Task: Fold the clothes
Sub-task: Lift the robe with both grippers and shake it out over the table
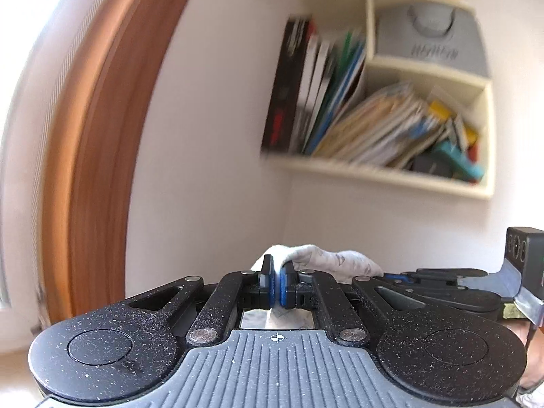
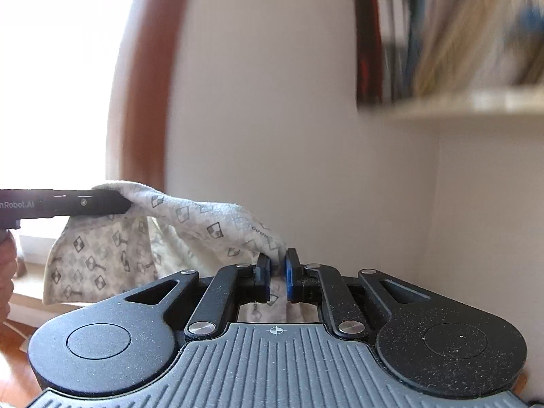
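A white cloth with a grey diamond print [image 2: 190, 217] is held up in the air between both grippers. My right gripper [image 2: 278, 272] is shut on one edge of it, and the fabric runs left to the left gripper [image 2: 127, 204], seen from the side and pinching the other end. Below that end a flap hangs down. In the left wrist view my left gripper [image 1: 277, 280] is shut on a bunched bit of the same cloth [image 1: 333, 260]. The right gripper's body [image 1: 452, 282] lies close on the right there.
A cream wall shelf [image 1: 380, 170] crammed with books and papers hangs above. A wooden door frame [image 1: 91, 156] curves up the left, next to a bright window [image 2: 51, 85]. Wooden floor [image 2: 17, 374] shows low left. A hand [image 2: 6, 272] holds the left gripper.
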A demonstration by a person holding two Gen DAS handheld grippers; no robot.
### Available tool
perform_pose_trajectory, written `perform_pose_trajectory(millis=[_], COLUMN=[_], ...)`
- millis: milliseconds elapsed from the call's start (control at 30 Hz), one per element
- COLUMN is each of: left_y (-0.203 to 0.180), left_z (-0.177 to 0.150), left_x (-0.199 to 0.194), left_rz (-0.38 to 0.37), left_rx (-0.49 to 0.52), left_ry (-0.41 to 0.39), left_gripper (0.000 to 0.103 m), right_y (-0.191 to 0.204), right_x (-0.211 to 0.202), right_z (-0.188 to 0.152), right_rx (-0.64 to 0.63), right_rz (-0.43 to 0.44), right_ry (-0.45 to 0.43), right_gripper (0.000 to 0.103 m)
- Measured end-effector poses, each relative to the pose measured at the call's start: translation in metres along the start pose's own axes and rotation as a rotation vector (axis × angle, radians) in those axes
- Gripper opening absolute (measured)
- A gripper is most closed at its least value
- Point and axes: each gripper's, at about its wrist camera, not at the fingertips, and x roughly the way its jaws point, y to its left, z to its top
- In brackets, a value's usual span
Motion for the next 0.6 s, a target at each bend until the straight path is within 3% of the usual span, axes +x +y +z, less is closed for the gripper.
perform_pose_trajectory(millis=[200,533,600], left_y=[-0.038,-0.078,-0.082], left_z=[0.07,0.208,0.221], left_x=[-0.081,-0.197,-0.206], left_rz=[0.03,0.169,0.191], left_rx=[0.038,0.155,0.172], left_ry=[-0.138,-0.322,-0.336], left_gripper=[0.004,0.004,0.004], right_y=[0.033,0.118,0.13], right_x=[-0.082,-0.196,-0.213], right_z=[0.076,0.191,0.206], right_rx=[-0.102,-0.222,-0.243], right_rz=[0.014,0.097,0.108], right_ry=[-0.151,-0.382,-0.418], right_gripper=[0.009,0.008,0.008])
